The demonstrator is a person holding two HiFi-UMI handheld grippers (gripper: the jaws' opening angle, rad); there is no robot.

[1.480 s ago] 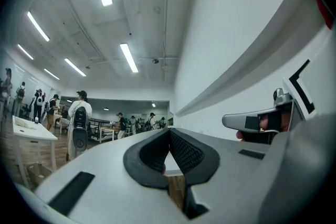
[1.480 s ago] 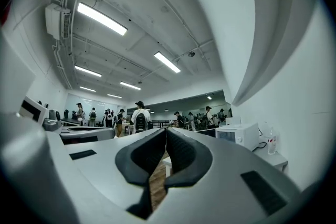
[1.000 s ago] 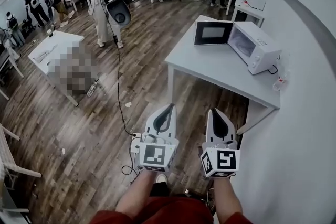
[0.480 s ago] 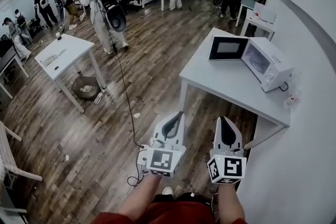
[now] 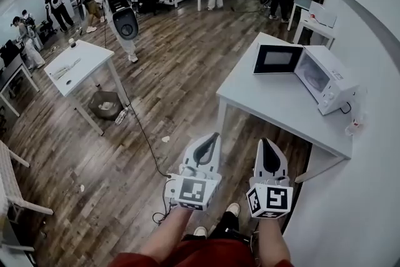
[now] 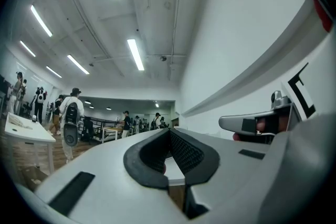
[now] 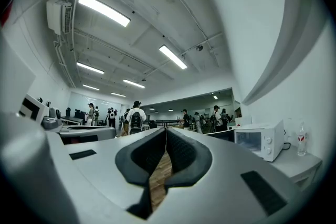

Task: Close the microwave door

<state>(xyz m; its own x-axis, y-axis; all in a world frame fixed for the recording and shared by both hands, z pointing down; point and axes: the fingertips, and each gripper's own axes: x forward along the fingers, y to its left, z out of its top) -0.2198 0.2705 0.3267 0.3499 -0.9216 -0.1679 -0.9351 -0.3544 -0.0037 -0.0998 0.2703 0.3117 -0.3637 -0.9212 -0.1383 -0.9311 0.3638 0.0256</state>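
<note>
Left gripper (image 5: 209, 136): jaws closed together with nothing between them, held low over the wood floor (image 5: 156, 103).
Right gripper (image 5: 265, 142): just beside the left one, also closed and empty.
Worktop (image 5: 269, 103): white, ahead on the right, against the wall.
Microwave (image 5: 328, 81): white, on the worktop's wall side, well apart from both grippers; its long axis runs along the wall and its front faces the room.
Door (image 5: 277, 59): open, swung out from the microwave's far end, roughly square to its front, its dark window facing the person.

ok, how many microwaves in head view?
1: white microwave oven, door open, on the near pale table, right. A white box on the far table might be another; too small to tell.
</note>
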